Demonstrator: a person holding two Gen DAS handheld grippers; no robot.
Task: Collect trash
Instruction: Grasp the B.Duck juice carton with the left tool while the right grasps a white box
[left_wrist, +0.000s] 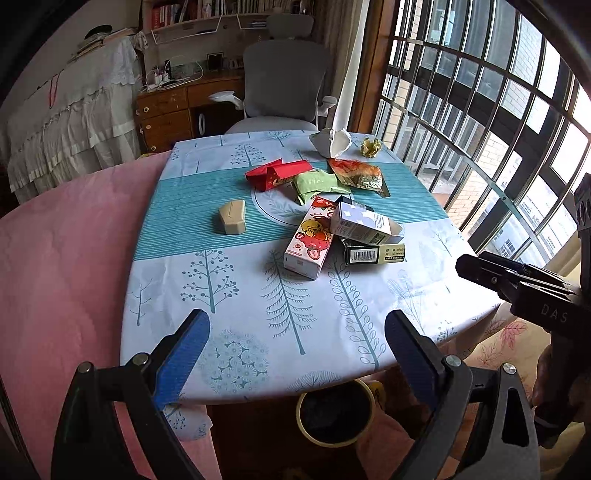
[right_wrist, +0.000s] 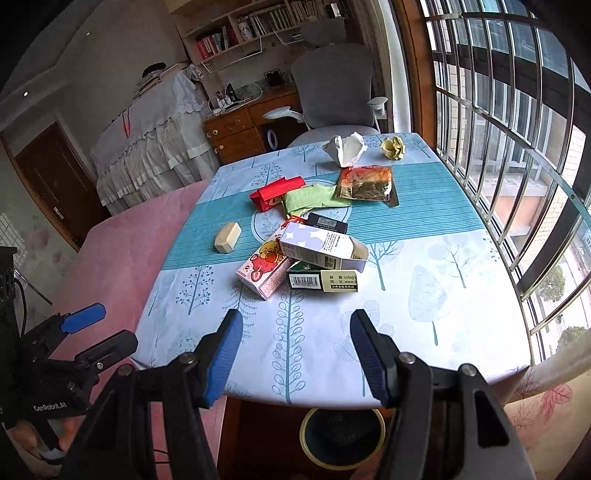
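Three stacked cartons (right_wrist: 295, 258) mid-table, wrappers (right_wrist: 364, 182) behind, bin (right_wrist: 341, 439) below.

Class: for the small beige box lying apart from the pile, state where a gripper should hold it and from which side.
Grip the beige box across its short width, on the two long side faces, coming down from above; it lies flat with bare tablecloth all round.

Both overlook table (left_wrist: 258, 325) (obliquely).

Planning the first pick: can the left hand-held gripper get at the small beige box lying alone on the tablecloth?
Probably yes: the small beige box lies apart from the pile, nothing before the open left hand-held gripper.
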